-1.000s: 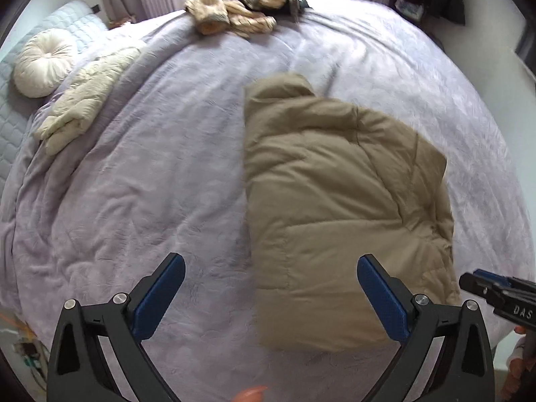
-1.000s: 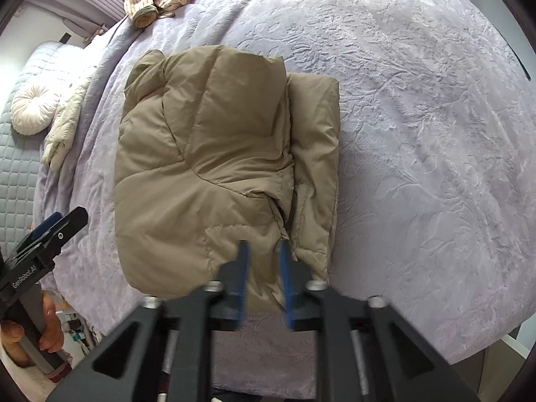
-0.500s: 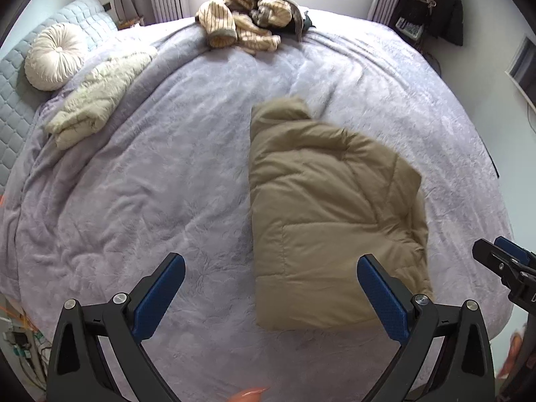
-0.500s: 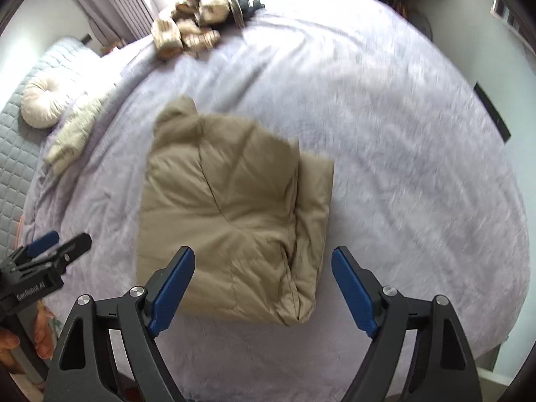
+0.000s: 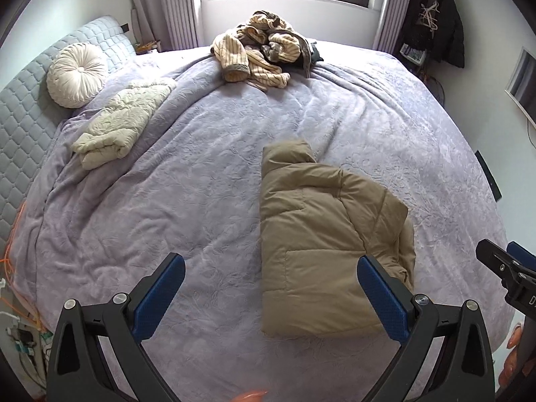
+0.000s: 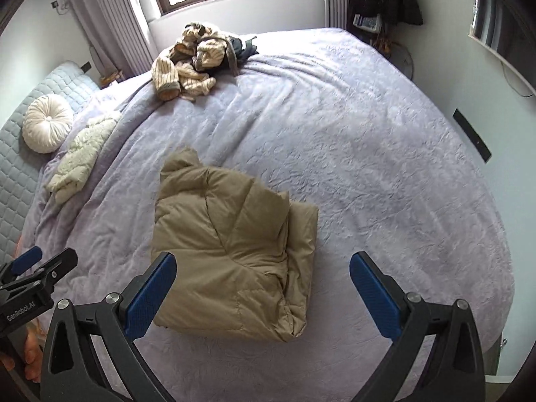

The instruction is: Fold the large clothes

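Observation:
A tan puffer jacket (image 5: 321,244) lies folded into a thick rectangle on the lilac bedspread (image 5: 207,181). It also shows in the right wrist view (image 6: 234,251). My left gripper (image 5: 268,288) is open and empty, held above the near edge of the bed, just left of the jacket. My right gripper (image 6: 261,288) is open and empty, held above the jacket's near right corner. Neither gripper touches the jacket.
A folded cream garment (image 5: 120,124) lies at the left near a round white cushion (image 5: 75,73). A heap of striped clothes (image 5: 264,50) sits at the far edge under the window. A dark coat (image 5: 435,13) hangs at the far right.
My right gripper has opened, let go of the jacket's edge and pulled back. Both grippers have risen and drawn away from the bed, so more of the room shows.

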Motion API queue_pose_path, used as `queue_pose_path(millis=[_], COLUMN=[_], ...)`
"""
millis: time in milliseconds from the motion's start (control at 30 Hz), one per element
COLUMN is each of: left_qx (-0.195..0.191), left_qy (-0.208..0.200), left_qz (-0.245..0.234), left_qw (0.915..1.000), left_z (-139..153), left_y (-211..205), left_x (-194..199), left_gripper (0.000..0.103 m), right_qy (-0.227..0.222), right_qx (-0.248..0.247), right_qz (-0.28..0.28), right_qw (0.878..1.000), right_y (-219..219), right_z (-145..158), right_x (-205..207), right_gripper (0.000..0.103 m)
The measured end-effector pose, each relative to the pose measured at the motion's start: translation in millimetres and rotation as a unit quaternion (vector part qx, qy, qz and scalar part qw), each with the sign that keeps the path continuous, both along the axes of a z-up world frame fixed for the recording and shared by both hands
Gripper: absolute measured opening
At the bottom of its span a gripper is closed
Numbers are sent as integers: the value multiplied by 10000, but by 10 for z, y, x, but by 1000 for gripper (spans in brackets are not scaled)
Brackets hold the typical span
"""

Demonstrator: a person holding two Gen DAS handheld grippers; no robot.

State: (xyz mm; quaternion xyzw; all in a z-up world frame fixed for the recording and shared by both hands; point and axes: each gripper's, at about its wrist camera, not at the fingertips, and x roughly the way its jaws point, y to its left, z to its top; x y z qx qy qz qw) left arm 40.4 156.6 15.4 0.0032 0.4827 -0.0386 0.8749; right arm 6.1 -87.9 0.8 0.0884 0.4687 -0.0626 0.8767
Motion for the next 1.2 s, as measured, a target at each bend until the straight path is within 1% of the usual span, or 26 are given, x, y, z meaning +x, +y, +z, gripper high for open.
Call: queue_pose_path(millis=[167, 633, 1200], left_qx=[21, 34, 30], left_qy=[-58, -86, -79], left_qz=[27, 108, 121], left_qw=[10000, 9999, 9999], left_z=[59, 93, 95], left_y=[0, 18, 15], left_x=[-39, -76, -89], left_gripper=[103, 103, 103], right_qy=[-129, -184, -184], right_qx=[-162, -205, -200], right_qz=[-28, -34, -40], right_qw=[9998, 9996, 9996], right_y=[25, 49, 61], right_z=[91, 173, 174], right_x=[-17, -31, -29], right_gripper=[103, 103, 103])
